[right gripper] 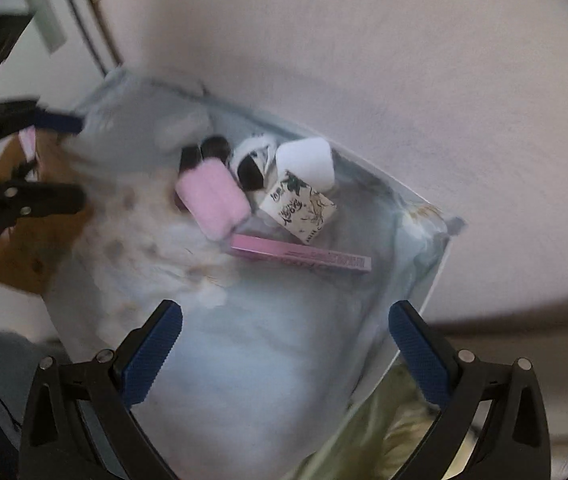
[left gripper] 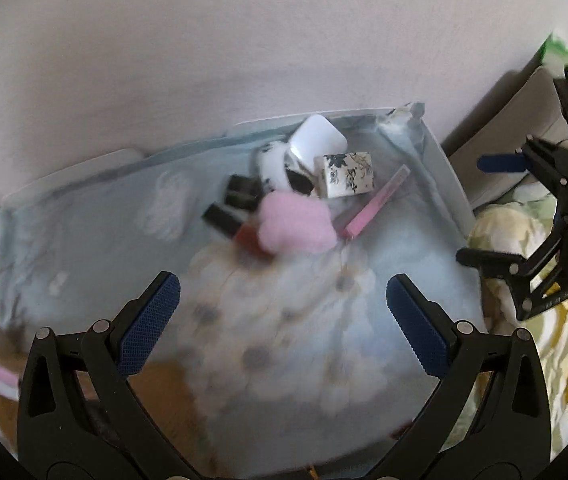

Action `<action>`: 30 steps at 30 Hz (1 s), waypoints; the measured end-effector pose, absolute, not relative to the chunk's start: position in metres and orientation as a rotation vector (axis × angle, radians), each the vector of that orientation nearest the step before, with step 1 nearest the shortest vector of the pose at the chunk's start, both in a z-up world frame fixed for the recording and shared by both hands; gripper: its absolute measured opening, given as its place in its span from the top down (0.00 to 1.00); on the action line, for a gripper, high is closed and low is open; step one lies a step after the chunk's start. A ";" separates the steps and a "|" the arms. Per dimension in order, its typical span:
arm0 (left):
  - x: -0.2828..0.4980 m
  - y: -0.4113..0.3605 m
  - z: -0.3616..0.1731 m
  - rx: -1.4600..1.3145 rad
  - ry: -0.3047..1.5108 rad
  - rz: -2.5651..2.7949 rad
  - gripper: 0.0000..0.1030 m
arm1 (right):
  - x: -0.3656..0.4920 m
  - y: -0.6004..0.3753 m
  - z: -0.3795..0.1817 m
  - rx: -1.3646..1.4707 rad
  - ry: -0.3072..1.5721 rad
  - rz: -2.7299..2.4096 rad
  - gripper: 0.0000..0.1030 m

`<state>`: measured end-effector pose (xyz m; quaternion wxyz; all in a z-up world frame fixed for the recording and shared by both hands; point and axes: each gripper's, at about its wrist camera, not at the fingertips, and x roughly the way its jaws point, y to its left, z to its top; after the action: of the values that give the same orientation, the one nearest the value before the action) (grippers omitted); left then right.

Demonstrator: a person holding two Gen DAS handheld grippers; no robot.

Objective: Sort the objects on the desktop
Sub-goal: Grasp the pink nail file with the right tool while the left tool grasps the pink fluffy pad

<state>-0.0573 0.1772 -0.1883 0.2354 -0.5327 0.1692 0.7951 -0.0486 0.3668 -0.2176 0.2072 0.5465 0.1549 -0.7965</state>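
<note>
The small things to sort sit bunched together on a pale blue floral cloth, toward its far edge near the wall. At the front of the bunch is a fluffy pink puff; in my right view it reads as a short pink roll. Just beside it lies a long pink box, flat on the cloth and slanting away; from the right it stretches sideways. Behind these stands a small white box with dark floral print, tilted on the pile and touching the things around it. A smooth white case rests at the back, and a black-and-white object is wedged next to it; blur hides what it is. Two dark tubes lie on the left of the puff, one with a reddish end.

My left gripper hangs above the near part of the cloth, well short of the pile, jaws spread wide and holding nothing. My right gripper hovers likewise over bare cloth, jaws wide apart, empty; it shows in the left view at the right edge.

Brown cardboard peeks out beyond the cloth's left side. A green-and-yellow patterned fabric lies to the right.
</note>
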 end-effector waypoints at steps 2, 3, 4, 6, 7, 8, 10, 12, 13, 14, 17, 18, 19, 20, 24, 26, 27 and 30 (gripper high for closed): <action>-0.066 0.193 -0.209 -1.479 0.479 2.180 0.00 | -0.058 0.370 -0.229 1.502 0.489 -2.186 0.00; -0.072 0.200 -0.220 -1.492 0.489 2.184 0.00 | -0.064 0.372 -0.235 1.490 0.503 -2.163 0.01; -0.077 0.207 -0.228 -1.498 0.500 2.190 0.00 | -0.070 0.374 -0.241 1.477 0.516 -2.138 0.01; -0.086 0.216 -0.245 -1.515 0.516 2.195 0.00 | -0.080 0.374 -0.251 1.448 0.558 -2.093 0.01; -0.090 0.219 -0.251 -1.524 0.526 2.196 0.00 | -0.085 0.374 -0.257 1.435 0.584 -2.072 0.01; -0.094 0.222 -0.257 -1.533 0.542 2.199 0.00 | -0.089 0.374 -0.263 1.421 0.608 -2.053 0.01; -0.100 0.225 -0.268 -1.551 0.560 2.201 0.00 | -0.095 0.374 -0.270 1.408 0.631 -2.019 0.04; -0.104 0.226 -0.275 -1.571 0.552 2.201 0.00 | -0.101 0.373 -0.279 1.389 0.671 -1.982 0.04; -0.106 0.226 -0.277 -1.575 0.548 2.201 0.00 | -0.102 0.372 -0.281 1.383 0.686 -1.968 0.05; -0.107 0.226 -0.281 -1.582 0.543 2.200 0.00 | -0.103 0.371 -0.284 1.374 0.703 -1.951 0.07; -0.110 0.226 -0.287 -1.595 0.539 2.195 0.02 | -0.106 0.365 -0.291 1.356 0.743 -1.900 0.16; -0.110 0.226 -0.289 -1.600 0.535 2.193 0.05 | -0.106 0.362 -0.295 1.349 0.762 -1.882 0.23; -0.111 0.225 -0.292 -1.607 0.524 2.184 0.09 | -0.106 0.361 -0.297 1.348 0.772 -1.868 0.32; -0.111 0.224 -0.294 -1.619 0.507 2.171 0.11 | -0.106 0.359 -0.300 1.353 0.782 -1.849 0.36; -0.108 0.223 -0.291 -1.591 0.494 2.181 0.31 | -0.104 0.354 -0.303 1.347 0.786 -1.801 0.58; -0.108 0.221 -0.291 -1.610 0.477 2.167 0.45 | -0.101 0.353 -0.301 1.339 0.788 -1.792 0.68; -0.108 0.219 -0.291 -1.618 0.468 2.163 0.49 | -0.099 0.352 -0.300 1.338 0.787 -1.782 0.74; -0.105 0.214 -0.289 -1.614 0.458 2.165 0.63 | -0.090 0.348 -0.297 1.329 0.786 -1.756 0.83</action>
<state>-0.1053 0.2143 -0.2885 0.1999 -0.5773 0.1638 0.7745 -0.0901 0.3482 -0.2966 0.3912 0.5230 0.3095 -0.6911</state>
